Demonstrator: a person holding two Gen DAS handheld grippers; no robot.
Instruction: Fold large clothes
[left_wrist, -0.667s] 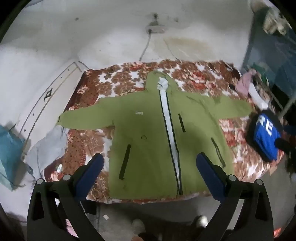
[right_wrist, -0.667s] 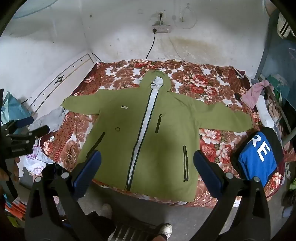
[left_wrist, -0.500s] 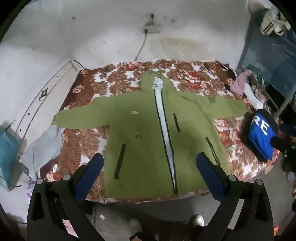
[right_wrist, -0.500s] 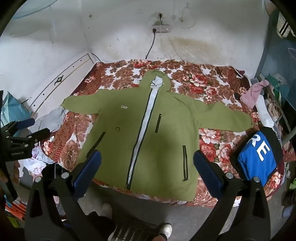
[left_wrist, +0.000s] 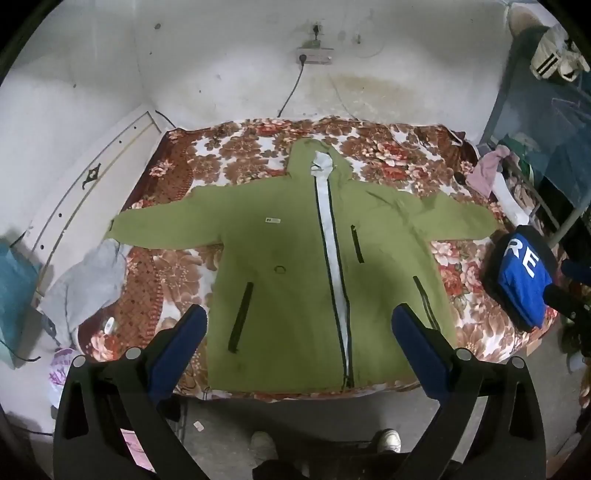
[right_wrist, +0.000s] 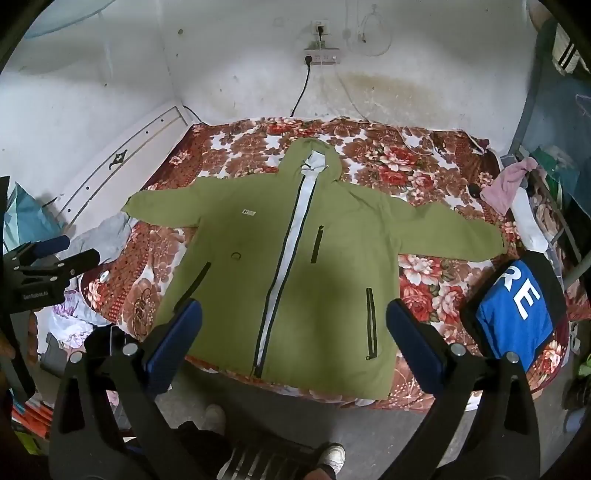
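I see the large olive-green hooded zip jacket (left_wrist: 295, 266) spread flat, front up, sleeves out, on the floral red-brown bedspread (left_wrist: 236, 158), ready for folding, while my left gripper (left_wrist: 299, 343) and right gripper (right_wrist: 293, 332) hover spread and empty above its near hem.

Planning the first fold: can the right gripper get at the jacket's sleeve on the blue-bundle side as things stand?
Probably yes. The right gripper is open and empty, above the green jacket. That sleeve lies flat on the floral bedspread with nothing on it. The blue bundle sits near the cuff, seemingly apart from it.
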